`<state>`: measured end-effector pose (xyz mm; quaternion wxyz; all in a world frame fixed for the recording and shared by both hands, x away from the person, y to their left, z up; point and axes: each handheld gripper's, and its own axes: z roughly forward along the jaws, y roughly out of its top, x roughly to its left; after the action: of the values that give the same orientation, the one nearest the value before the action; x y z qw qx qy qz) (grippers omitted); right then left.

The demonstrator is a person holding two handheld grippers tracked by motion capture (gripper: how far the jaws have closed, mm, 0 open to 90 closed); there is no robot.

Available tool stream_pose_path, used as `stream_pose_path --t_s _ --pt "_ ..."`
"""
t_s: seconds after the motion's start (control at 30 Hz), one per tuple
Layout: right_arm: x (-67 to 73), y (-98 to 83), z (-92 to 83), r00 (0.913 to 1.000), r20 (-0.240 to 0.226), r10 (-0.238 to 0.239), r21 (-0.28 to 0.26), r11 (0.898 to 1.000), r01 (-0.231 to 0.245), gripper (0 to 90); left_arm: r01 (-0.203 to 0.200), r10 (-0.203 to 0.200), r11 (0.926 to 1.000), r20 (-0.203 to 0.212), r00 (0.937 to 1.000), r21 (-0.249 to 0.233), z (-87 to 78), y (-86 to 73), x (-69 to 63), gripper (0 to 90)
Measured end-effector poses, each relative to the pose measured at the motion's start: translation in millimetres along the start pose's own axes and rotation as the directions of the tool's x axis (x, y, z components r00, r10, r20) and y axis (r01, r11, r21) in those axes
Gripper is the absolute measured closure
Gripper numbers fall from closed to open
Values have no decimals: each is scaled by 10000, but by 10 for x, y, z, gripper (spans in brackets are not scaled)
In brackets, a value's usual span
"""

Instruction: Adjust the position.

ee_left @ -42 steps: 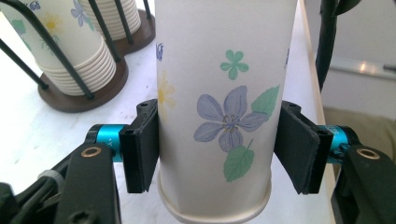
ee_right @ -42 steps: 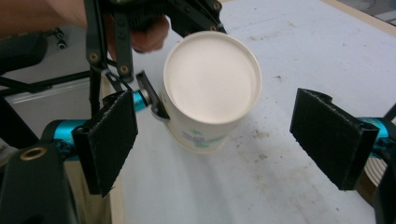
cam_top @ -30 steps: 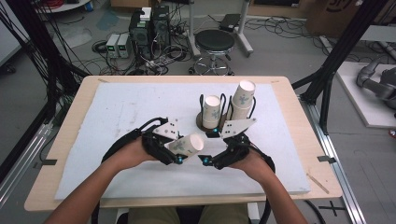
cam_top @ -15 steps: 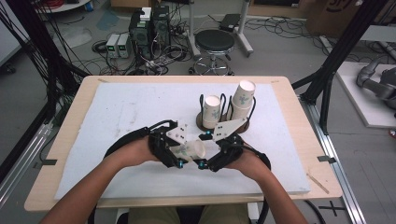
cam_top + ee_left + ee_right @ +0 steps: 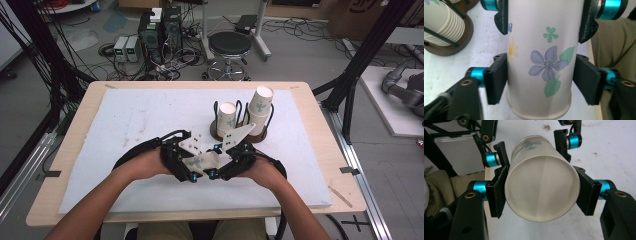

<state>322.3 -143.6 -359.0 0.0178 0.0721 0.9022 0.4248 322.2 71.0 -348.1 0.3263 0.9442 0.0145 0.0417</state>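
Cup: the flowered paper cup [image 5: 201, 161] lies level between your two grippers, just above the tabletop [image 5: 125, 120]; its inside, seen in the right gripper view [image 5: 541, 192], is empty.
Right gripper: your right gripper [image 5: 216, 172] has just been closing, and its pads [image 5: 499, 192] now clamp the cup at the open rim.
Left gripper: your left gripper [image 5: 192, 177] has just been opening; the cup's bottom end [image 5: 541, 62] sits between its jaws, the left pad [image 5: 496, 77] about touching, the right one slightly off.
Holder: beyond both grippers, a wire holder [image 5: 239, 131] keeps two stacks of cups [image 5: 226, 119], mouths up; the right stack [image 5: 260, 107] is taller.
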Motion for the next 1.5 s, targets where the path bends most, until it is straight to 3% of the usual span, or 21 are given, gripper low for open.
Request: stream_pose_path --t_s 0.1,0.2,0.3,0.43,0.5,0.77,0.93,1.03,1.33,1.4,1.5 --pt "-16 -25 -29 9999 27 159 -125 9998 -158 355 453 -454 9948 9 9990 -913 -1 -91 -9 206" --pt "-29 -67 -62 9995 55 315 -221 9993 -314 355 849 -878 9790 -73 9961 -1855 -5 -222 -13 197" --pt "-33 -128 -102 9988 122 469 -387 9982 -464 354 1485 -1562 9466 -42 9877 -2862 -22 -354 -25 196" --pt "-30 -181 -143 9981 131 600 -702 9958 -590 354 1818 -1973 9063 -17 9803 -3815 -59 -480 -48 195" --pt "-30 -192 -150 9980 138 620 -794 9950 -607 354 1869 -2050 8934 -6 9788 -4085 -80 -524 -53 195" --pt "18 -261 -176 9966 -201 794 -1467 9858 -815 355 2240 -2445 8246 297 9692 -5194 -103 -637 -79 194" --pt "29 -323 -171 9969 -270 741 -1758 9814 -777 356 2253 -2467 8023 366 9684 -5527 -81 -681 -104 183" --pt "36 -358 -166 9966 -293 767 -1987 9767 -810 356 2311 -2506 7843 468 9670 -5758 -68 -710 -125 183" --pt "75 -443 -184 9970 -421 646 -2704 9599 -736 356 2431 -2499 7586 746 9654 -6045 15 -763 -168 182" --pt "86 -451 -188 9970 -442 633 -2806 9570 -732 356 2506 -2510 7466 879 9640 -6163 41 -765 -174 181" --pt "87 -456 -182 9972 -490 569 -2920 9540 -688 356 2569 -2506 7358 1005 9629 -6266 77 -767 -178 180"
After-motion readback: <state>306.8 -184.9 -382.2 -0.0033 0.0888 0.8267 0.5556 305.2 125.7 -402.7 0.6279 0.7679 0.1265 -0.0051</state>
